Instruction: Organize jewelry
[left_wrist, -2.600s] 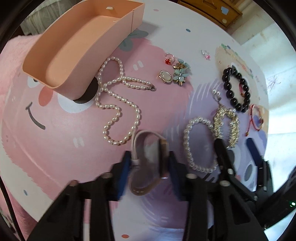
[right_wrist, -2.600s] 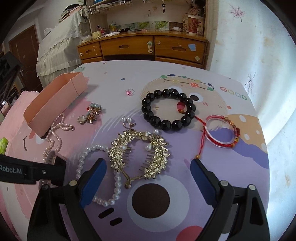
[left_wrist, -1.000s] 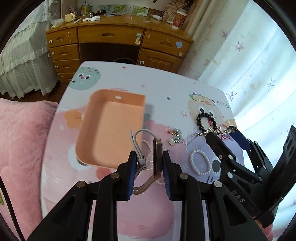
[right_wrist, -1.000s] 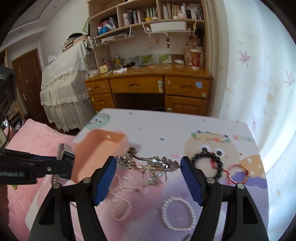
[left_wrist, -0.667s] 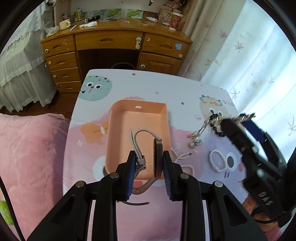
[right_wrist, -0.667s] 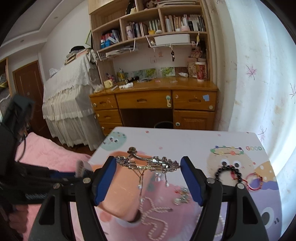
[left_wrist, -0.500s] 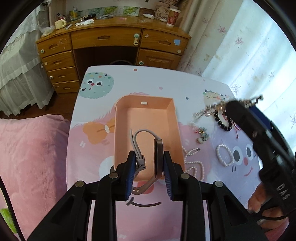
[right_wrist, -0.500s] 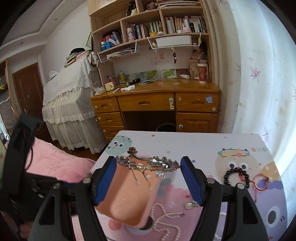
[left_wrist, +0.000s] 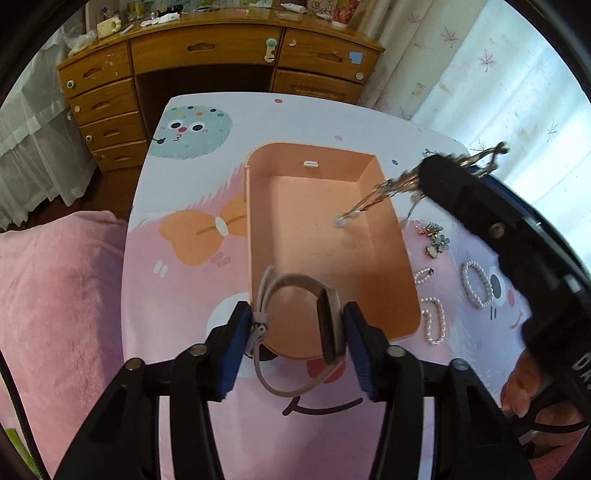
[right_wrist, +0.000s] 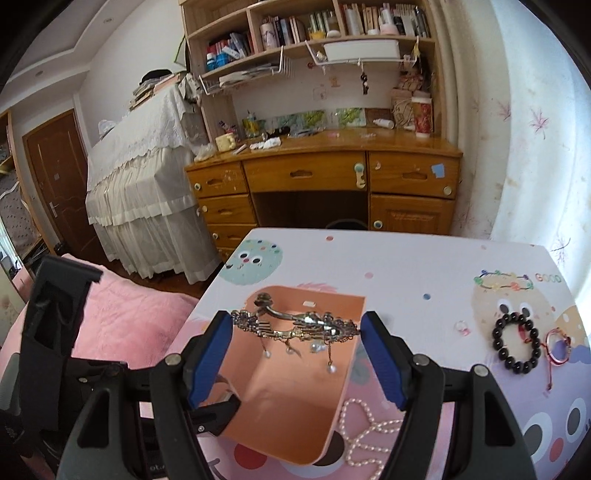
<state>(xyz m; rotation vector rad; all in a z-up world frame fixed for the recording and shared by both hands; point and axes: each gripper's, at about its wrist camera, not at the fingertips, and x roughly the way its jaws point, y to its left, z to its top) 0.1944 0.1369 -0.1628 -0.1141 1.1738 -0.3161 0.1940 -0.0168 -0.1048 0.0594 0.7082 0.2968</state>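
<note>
From my left camera I looked down on a table (left_wrist: 177, 295) covered with a pink cartoon cloth. A peach tray (left_wrist: 255, 221) sat in the middle of it. My left claw (left_wrist: 295, 334) hung over the near end of that tray with a watch (left_wrist: 327, 325) between its blue pads. The jaws had just been opening; the watch face lay against the right pad and the strap buckle against the left, so I could not tell whether the pads still pressed on it. The strap looped down past the tray's near rim.

My right claw (right_wrist: 295, 352) was over the same tray, a little farther along. It gripped a gold hair comb (right_wrist: 295, 325) crosswise, one end against each blue pad, with small pearl drops dangling over the tray floor. From the left camera the comb (left_wrist: 391, 186) showed hanging above the tray's far right corner.

On the cloth to the right of the tray lay a long pearl necklace (right_wrist: 365, 432), a small pearl bracelet (left_wrist: 476, 284) and a flower brooch (left_wrist: 437, 242). Farther right were a black bead bracelet (right_wrist: 517, 347), a red cord bracelet (right_wrist: 559, 347) and a small ring (right_wrist: 461, 326). A wooden desk (right_wrist: 321, 177) stood beyond the table, and part of a hand (left_wrist: 524, 387) showed at the right edge.
</note>
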